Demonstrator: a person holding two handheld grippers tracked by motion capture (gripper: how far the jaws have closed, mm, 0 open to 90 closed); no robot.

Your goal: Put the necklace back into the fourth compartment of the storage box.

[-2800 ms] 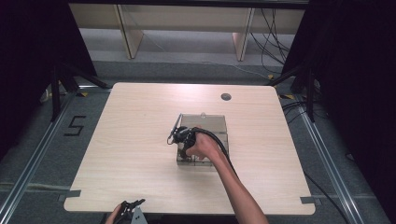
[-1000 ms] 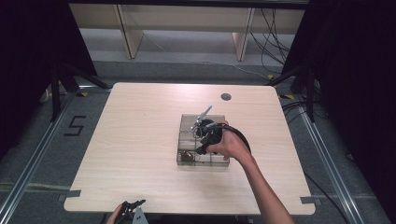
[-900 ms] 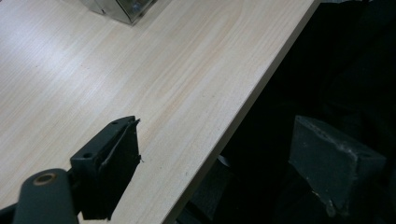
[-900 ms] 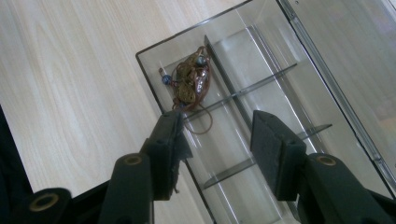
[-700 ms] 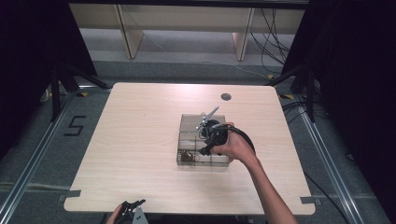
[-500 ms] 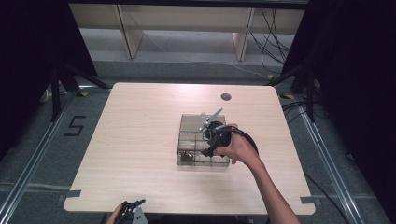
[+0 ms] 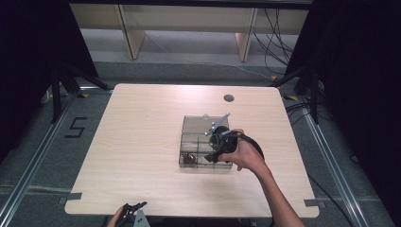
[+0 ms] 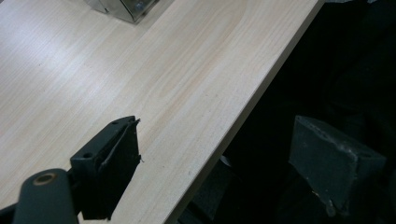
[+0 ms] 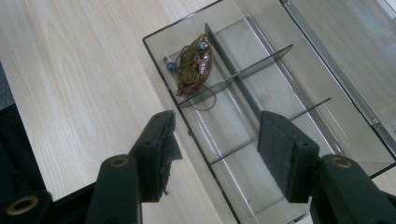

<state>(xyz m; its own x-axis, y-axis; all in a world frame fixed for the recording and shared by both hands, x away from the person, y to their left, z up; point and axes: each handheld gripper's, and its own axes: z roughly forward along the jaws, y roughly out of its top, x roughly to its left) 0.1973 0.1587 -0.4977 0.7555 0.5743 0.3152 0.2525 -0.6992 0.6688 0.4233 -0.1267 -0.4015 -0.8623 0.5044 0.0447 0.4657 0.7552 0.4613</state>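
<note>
Box unmoved; right gripper shifted right, jaws opening empty

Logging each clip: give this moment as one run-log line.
right gripper: jaws just opening, empty, over clear divided box | beaded jewellery: in corner compartment | left gripper: open, at table edge

Your right gripper has slid from the clear box's 9 o'clock side across to its 3 o'clock edge — jaws have just been opening, nothing pinched between them. Your right hand trailed toward 4 o'clock.
</note>
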